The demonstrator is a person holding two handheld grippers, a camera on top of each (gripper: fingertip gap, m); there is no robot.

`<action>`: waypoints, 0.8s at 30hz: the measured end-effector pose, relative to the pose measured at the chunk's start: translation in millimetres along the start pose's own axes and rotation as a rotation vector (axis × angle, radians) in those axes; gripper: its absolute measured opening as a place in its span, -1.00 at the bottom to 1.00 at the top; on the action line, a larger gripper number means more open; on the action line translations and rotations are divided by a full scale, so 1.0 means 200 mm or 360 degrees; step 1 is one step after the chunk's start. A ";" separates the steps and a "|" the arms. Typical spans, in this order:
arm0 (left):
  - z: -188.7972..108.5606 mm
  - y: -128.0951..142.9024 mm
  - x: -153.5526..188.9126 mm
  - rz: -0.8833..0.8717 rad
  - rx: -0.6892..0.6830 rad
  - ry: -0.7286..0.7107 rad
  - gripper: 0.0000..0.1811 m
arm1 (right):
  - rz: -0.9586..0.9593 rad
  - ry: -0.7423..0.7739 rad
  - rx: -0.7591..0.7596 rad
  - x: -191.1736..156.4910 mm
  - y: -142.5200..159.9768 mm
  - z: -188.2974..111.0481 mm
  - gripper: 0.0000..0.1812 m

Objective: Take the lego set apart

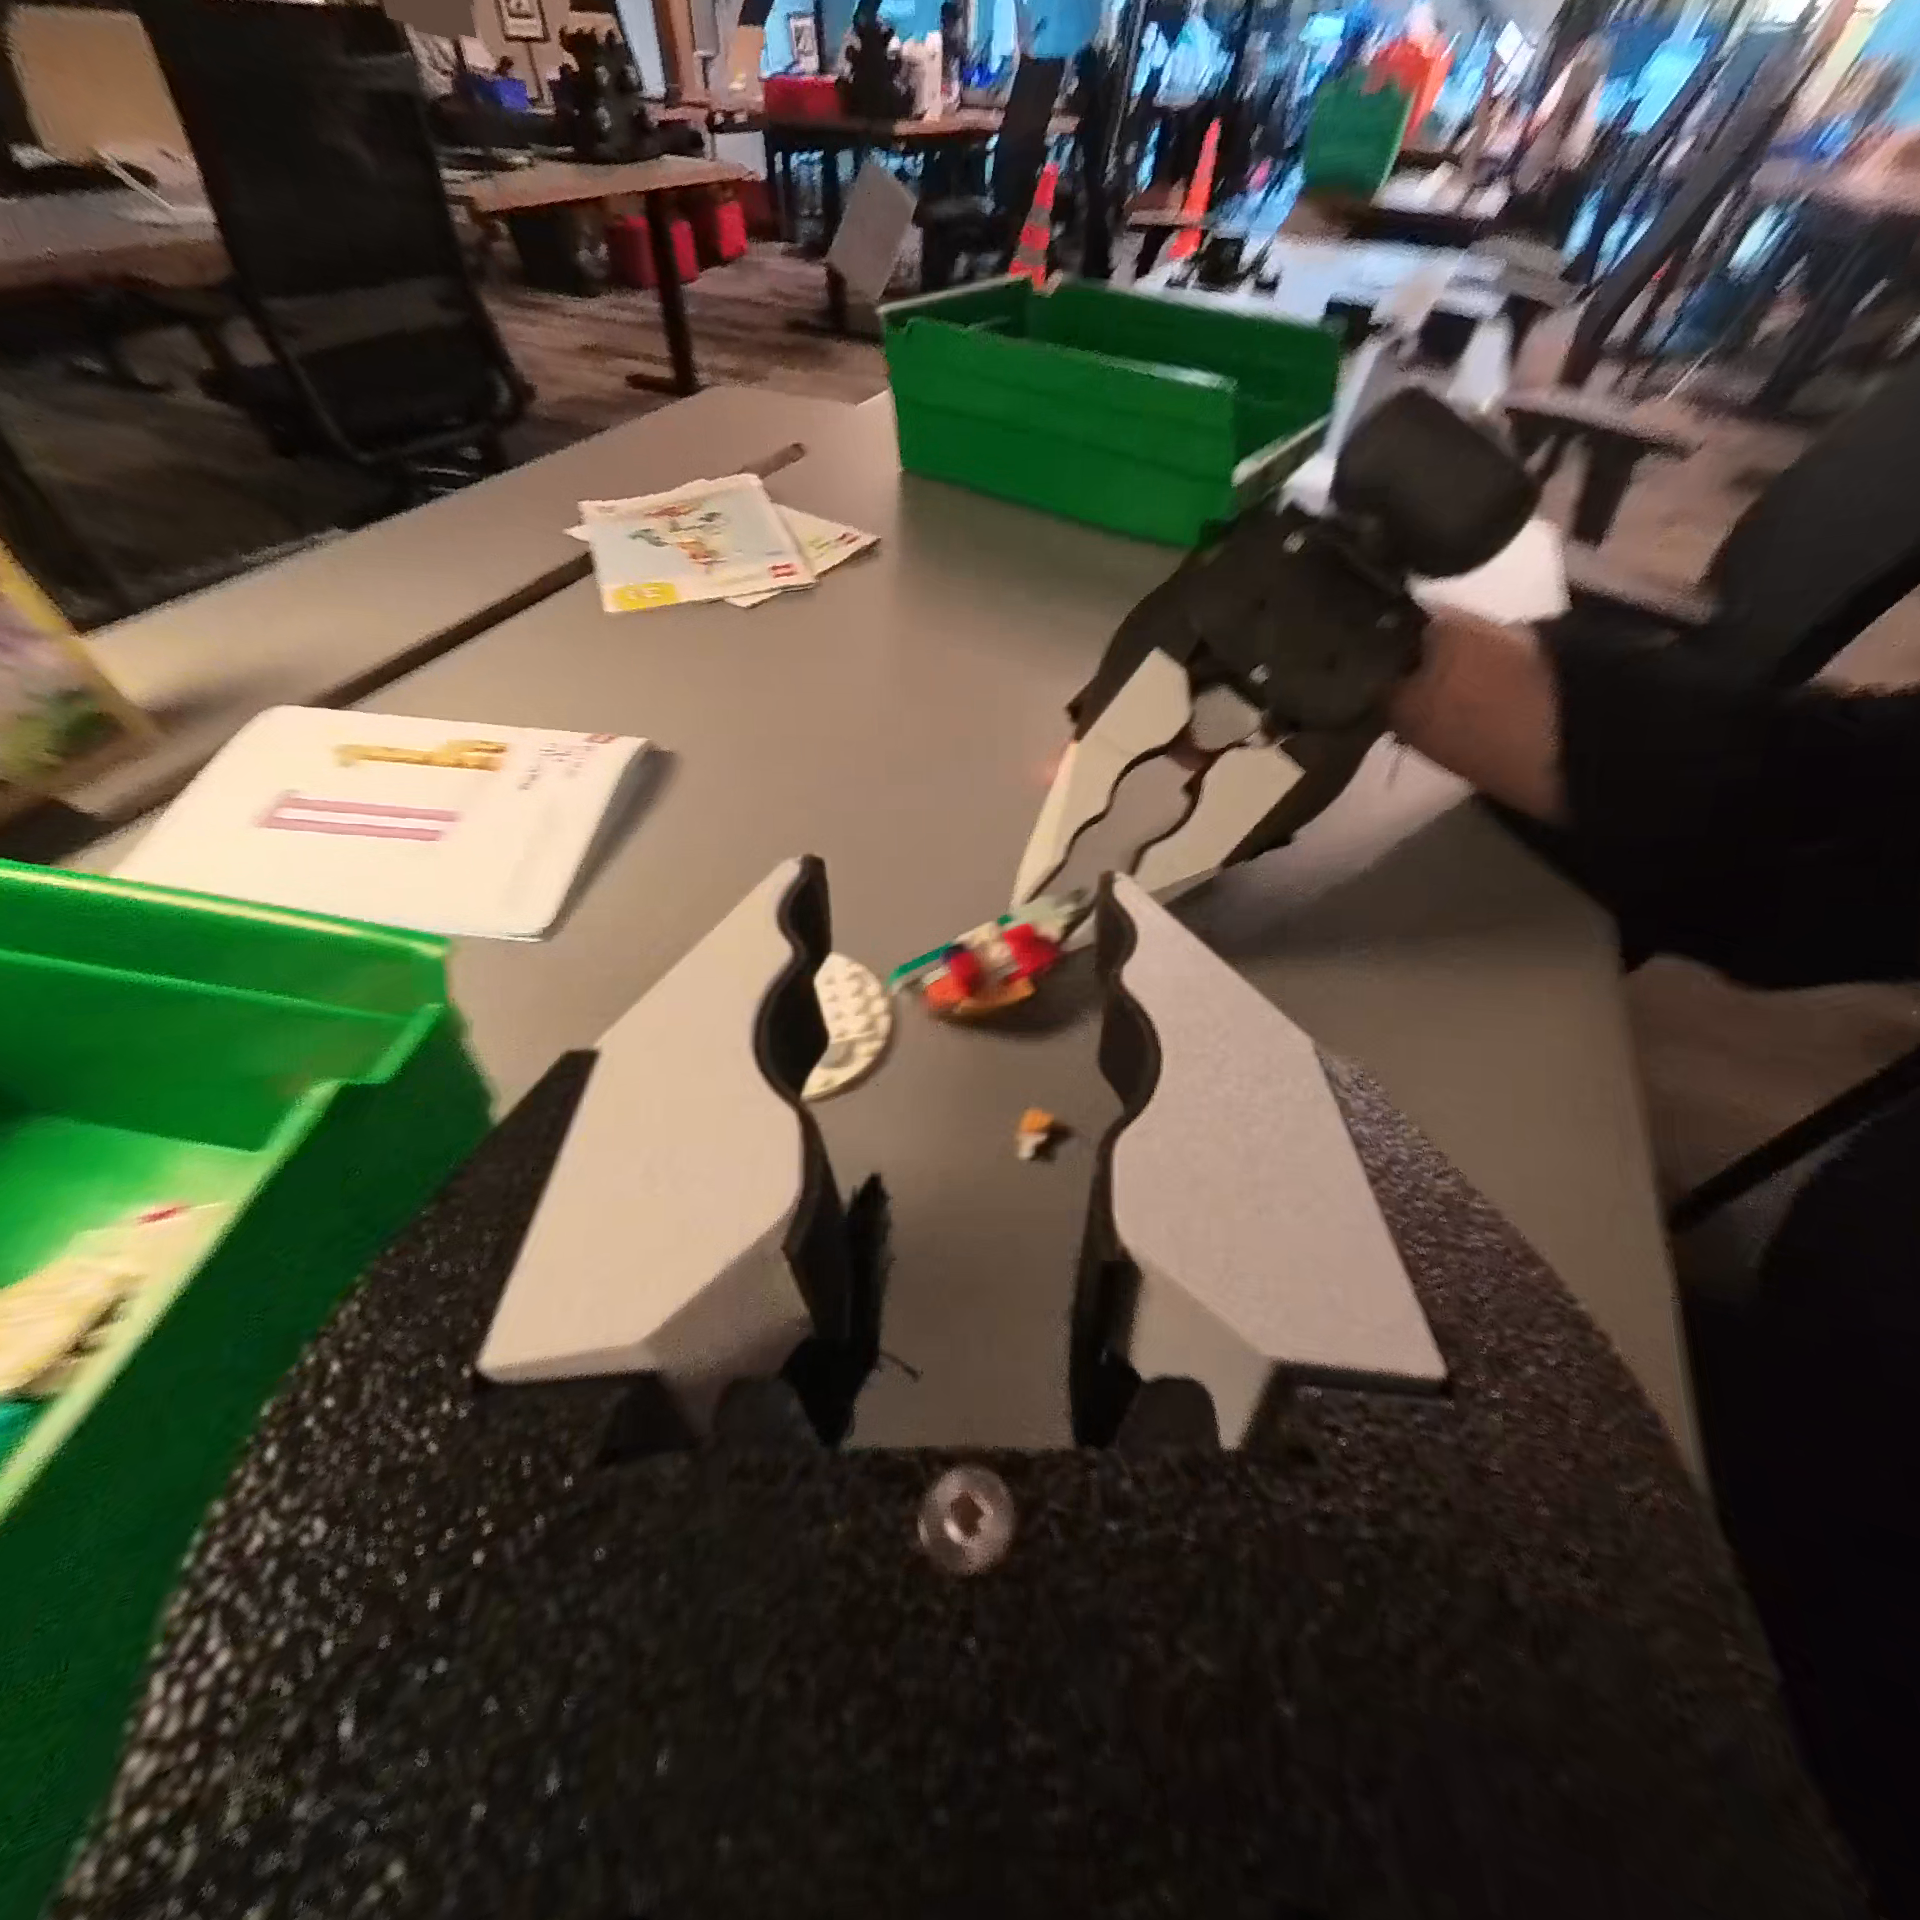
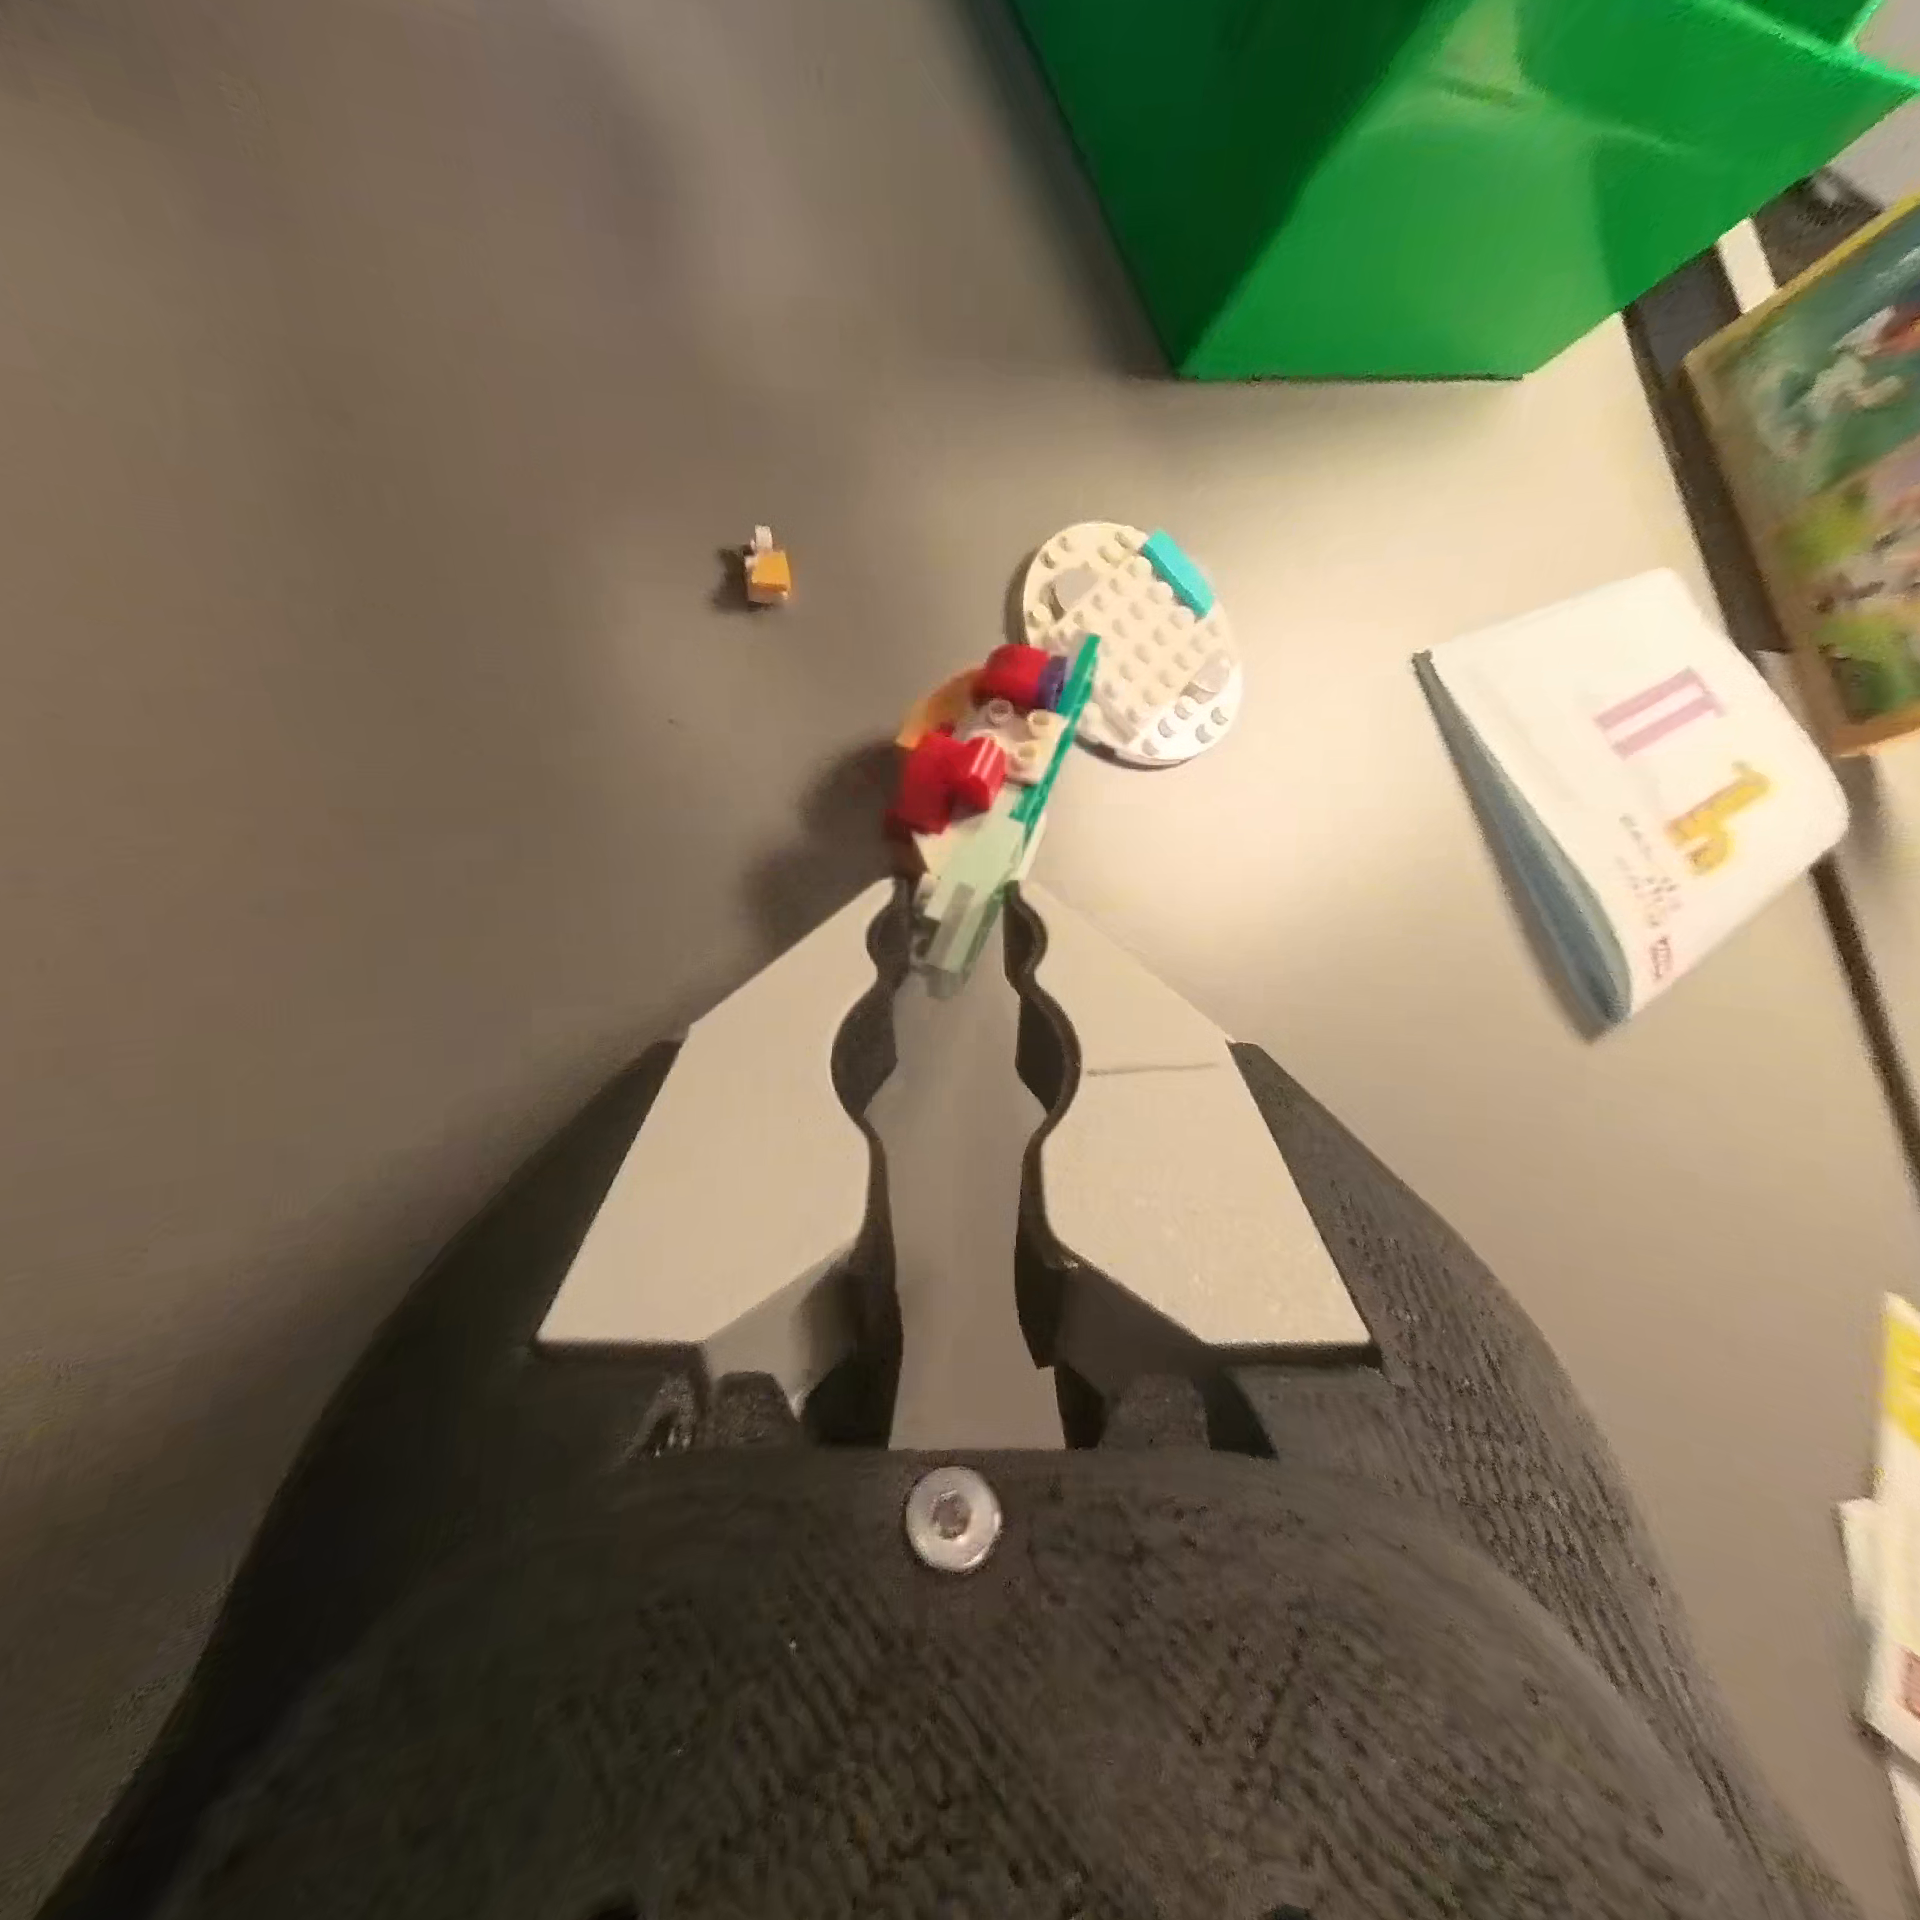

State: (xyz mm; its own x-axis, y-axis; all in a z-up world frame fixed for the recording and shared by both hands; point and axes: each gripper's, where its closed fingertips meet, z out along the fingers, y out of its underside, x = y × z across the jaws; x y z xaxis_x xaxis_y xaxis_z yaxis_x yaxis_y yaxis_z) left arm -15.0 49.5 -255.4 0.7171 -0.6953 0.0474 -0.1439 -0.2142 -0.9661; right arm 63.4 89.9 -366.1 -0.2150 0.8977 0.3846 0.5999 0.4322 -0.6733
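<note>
The lego set [image 2: 971, 769] is a small build of red, orange and light green parts. My right gripper [image 2: 954, 902] is shut on its light green end and holds it tilted just above the grey table [image 2: 416, 416]. A white round studded plate [image 2: 1132, 644] with a teal piece lies next to it. A small orange piece [image 2: 769, 577] lies apart. In the left wrist view my left gripper [image 1: 961, 894] is open and empty, just short of the lego set [image 1: 987, 961], with the plate [image 1: 852, 1023] and the orange piece [image 1: 1039, 1132] between its fingers. The right gripper [image 1: 1075, 899] comes in from the right.
A green bin [image 1: 156, 1039] stands at the near left and another green bin [image 1: 1091, 416] at the far side. A white booklet [image 1: 395, 821] and leaflets [image 1: 707, 540] lie on the table. A person's hand [image 1: 1475, 707] holds the right gripper. A picture box [image 2: 1829, 468] lies beyond the booklet [image 2: 1642, 790]. Some 15 cm of space lies between my two pairs of fingers.
</note>
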 end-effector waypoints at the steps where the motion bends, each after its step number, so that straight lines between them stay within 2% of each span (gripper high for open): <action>1: 0.02 0.00 0.02 -0.0076 0.0034 0.0045 -0.46 | -0.0024 0.0023 0.0005 0.01 0.00 0.00 -0.85; 4: 0.10 0.05 0.03 -0.0110 -0.0012 0.0101 -0.43 | -0.0155 0.0139 0.0084 0.05 -0.04 -0.03 -0.86; 8: 0.20 0.17 0.01 0.0181 -0.0217 0.0073 -0.36 | -0.0453 0.0305 0.0239 0.06 -0.14 -0.07 -0.87; 10: 0.22 0.21 0.00 0.0516 -0.0277 0.0051 -0.35 | -0.0553 0.0354 0.0309 0.05 -0.19 -0.09 -0.86; 13: 0.22 0.23 -0.05 0.1130 -0.0346 -0.0099 -0.43 | -0.0618 0.0361 0.0340 0.03 -0.21 -0.10 -0.87; 15: 0.22 0.25 -0.04 0.1459 -0.0395 -0.0110 -0.54 | -0.0614 0.0319 0.0342 0.01 -0.21 -0.09 -0.87; 17: 0.23 0.27 -0.02 0.1676 -0.0412 -0.0104 -0.68 | -0.0620 0.0286 0.0340 0.00 -0.20 -0.08 -0.87; 20: 0.23 0.31 0.00 0.1839 -0.0470 -0.0059 -0.77 | -0.0626 0.0262 0.0342 -0.01 -0.19 -0.07 -0.87; 24: 0.24 0.35 -0.02 0.1774 -0.0547 -0.0055 -0.44 | -0.0571 0.0287 0.0337 0.01 -0.20 -0.07 -0.87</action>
State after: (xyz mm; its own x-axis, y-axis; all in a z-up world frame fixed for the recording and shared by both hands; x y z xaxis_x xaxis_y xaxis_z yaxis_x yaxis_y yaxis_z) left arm 5.0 69.9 -335.2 0.0947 -0.5976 -0.7962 -0.8790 0.3253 -0.3487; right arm 50.6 72.5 -329.9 -0.2315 0.6667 0.7085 0.3373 0.7381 -0.5843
